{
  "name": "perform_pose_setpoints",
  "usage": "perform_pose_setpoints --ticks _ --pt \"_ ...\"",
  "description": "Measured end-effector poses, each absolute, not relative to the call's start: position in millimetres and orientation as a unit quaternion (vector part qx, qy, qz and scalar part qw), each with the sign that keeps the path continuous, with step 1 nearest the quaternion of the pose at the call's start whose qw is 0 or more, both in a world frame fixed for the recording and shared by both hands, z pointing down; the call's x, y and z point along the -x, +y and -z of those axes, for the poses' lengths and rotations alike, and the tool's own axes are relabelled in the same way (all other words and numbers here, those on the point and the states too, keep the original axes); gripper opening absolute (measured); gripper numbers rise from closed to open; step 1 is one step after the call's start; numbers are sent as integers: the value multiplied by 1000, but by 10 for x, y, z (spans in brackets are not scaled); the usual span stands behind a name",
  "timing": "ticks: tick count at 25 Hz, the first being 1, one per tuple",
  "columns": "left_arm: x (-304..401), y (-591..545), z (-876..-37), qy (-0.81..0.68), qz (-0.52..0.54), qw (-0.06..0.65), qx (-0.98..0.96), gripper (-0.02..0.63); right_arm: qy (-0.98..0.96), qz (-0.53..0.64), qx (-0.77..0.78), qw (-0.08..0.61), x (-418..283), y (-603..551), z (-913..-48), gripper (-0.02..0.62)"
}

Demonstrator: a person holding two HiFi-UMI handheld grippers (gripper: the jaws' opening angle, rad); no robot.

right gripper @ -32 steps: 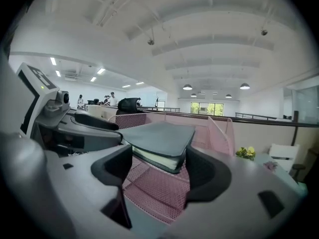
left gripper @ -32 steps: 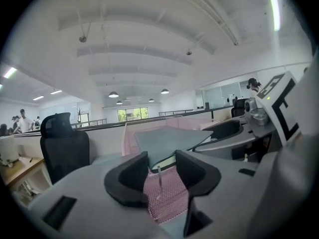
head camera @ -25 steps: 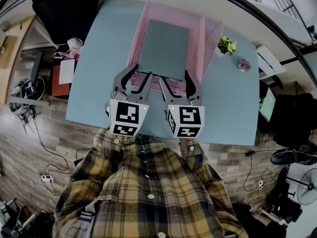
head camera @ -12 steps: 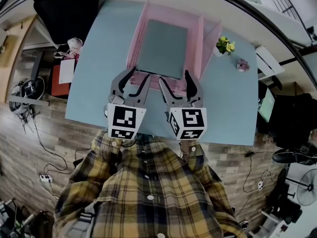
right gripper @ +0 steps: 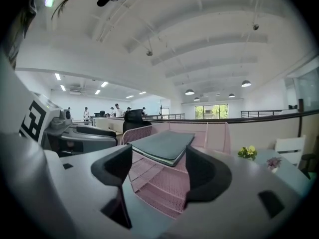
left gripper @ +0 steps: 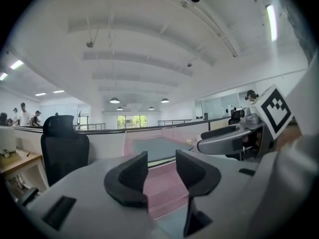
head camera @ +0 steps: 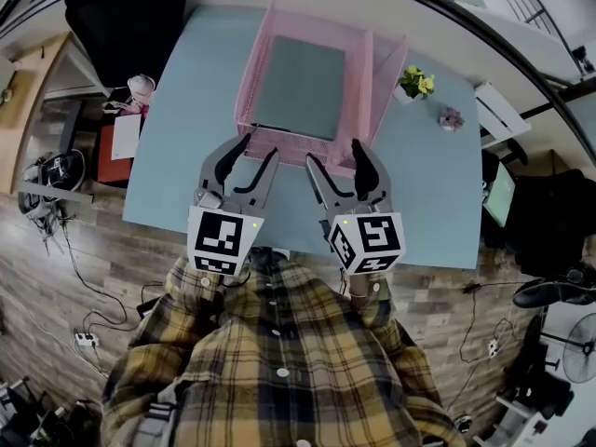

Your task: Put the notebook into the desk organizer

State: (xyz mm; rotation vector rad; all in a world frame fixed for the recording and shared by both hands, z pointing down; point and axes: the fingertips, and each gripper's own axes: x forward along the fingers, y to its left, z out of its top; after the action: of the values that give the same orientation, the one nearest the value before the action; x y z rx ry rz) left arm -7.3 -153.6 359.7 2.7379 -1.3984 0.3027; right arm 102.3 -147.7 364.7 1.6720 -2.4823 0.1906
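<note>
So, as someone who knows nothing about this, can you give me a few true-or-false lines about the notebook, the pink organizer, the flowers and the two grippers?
1. The notebook lies in the organizer. True.
2. The left gripper grips the notebook. False: its fingers stand apart and hold nothing, on the person's side of the organizer.
3. The right gripper is open and empty. True.
4. The flowers stand inside the organizer. False: they stand on the table, just right of it.
</note>
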Motion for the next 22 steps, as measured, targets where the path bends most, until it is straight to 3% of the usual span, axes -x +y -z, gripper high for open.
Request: perform_pose_setpoints --ticks 6,9,22 --pt "24 -1282 -3512 -423 -74 46 -902 173 -833 -74 -544 66 -1129 -1191 -3628 318" --pt "20 -1162 -3541 -411 -71 57 -907 160 -833 -83 -543 65 -1209 -1044 -3674 241" --pt "-83 -797 -3796 -375 -78 99 -919 66 -819 -104 -561 64 -1475 -577 -3949 64"
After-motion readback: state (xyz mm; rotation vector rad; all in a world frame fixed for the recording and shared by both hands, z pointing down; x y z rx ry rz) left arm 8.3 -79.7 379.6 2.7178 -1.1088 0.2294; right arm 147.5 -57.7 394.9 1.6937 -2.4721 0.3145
